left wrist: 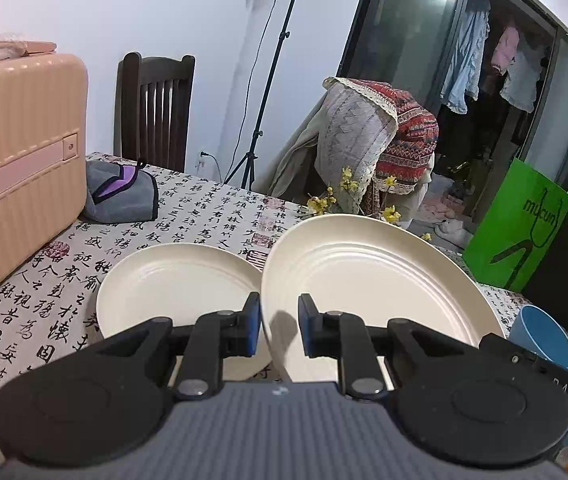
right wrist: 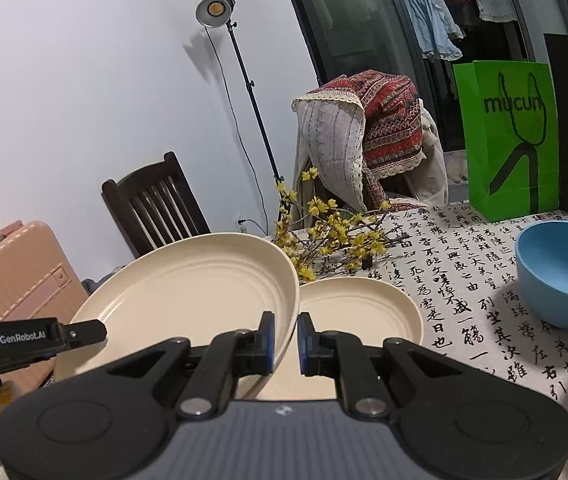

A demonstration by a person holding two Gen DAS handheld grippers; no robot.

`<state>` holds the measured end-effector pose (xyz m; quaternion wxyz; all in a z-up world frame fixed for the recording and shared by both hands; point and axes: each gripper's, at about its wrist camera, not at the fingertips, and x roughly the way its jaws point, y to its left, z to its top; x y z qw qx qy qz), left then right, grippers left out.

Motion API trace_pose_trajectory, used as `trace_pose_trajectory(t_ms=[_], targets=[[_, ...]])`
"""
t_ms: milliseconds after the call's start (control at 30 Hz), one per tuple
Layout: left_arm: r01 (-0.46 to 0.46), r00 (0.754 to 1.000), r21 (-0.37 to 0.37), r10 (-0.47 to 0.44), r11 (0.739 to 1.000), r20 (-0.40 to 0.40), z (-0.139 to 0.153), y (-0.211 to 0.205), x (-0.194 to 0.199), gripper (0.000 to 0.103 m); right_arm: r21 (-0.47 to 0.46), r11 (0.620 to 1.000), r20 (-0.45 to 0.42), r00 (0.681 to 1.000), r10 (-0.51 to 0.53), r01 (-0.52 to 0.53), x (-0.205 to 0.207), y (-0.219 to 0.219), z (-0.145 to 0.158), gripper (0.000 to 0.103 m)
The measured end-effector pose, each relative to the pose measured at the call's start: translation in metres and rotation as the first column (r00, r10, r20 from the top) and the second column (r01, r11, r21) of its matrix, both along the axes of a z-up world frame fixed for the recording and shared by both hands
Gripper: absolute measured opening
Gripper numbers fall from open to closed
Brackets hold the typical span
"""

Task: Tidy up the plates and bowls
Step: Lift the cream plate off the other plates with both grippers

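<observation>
Left wrist view: my left gripper [left wrist: 279, 325] sits lowest in frame, its blue-padded jaws nearly together, gripping the near-left rim of a large cream round plate [left wrist: 372, 280]
Large plate: tilted, its left edge lifted clear of the cloth, hanging over the right edge of the plate behind it
Second plate: a smaller cream round plate [left wrist: 172, 280] lies flat on the calligraphy-print tablecloth [left wrist: 188, 216], just left of the held one
Right edge: two blue plastic bowls [left wrist: 542, 330] stand beside the large plate, partly cut off
Farther left: a grey and purple folded cloth [left wrist: 122, 194], then a peach ribbed hard-shell suitcase [left wrist: 16, 160]
Far: a dark wooden slatted chair [left wrist: 156, 108], a black light stand [left wrist: 274, 68], a green paper bag [left wrist: 520, 224]

Right wrist view: my right gripper [right wrist: 285, 336] is closed almost fully, its pads pinching the right rim of the same large cream plate [right wrist: 188, 292]; the other gripper's black arm [right wrist: 36, 338] shows at the plate's left
Beyond the jaws: the smaller cream plate [right wrist: 360, 308] lies flat on the cloth, partly under the raised rim
Right: one blue bowl [right wrist: 560, 264] stands upright, apart from both plates
Behind: yellow-flowered branches [right wrist: 324, 236] lie on the table, then a chair draped with patterned fabric [right wrist: 364, 136]
</observation>
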<state>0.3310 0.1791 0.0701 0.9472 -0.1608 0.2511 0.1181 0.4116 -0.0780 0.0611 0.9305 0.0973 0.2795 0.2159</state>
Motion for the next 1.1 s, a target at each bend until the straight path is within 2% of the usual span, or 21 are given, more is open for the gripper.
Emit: trace_pose_trajectory(t_ms=[567, 1100], targets=[[0.031, 0.999, -0.008, -0.03, 1.0, 0.025, 0.012, -0.015, -0.027, 0.02, 0.007, 1.0, 0.033, 0.999, -0.023, 0.022, -0.031, -0.019, 0.016, 0.011], [0.055, 0.997, 0.018, -0.056, 0.998, 0.052, 0.024, -0.038, -0.053, 0.02, 0.019, 0.999, 0.051, 0.998, -0.047, 0.046, -0.06, -0.041, 0.026, 0.011]])
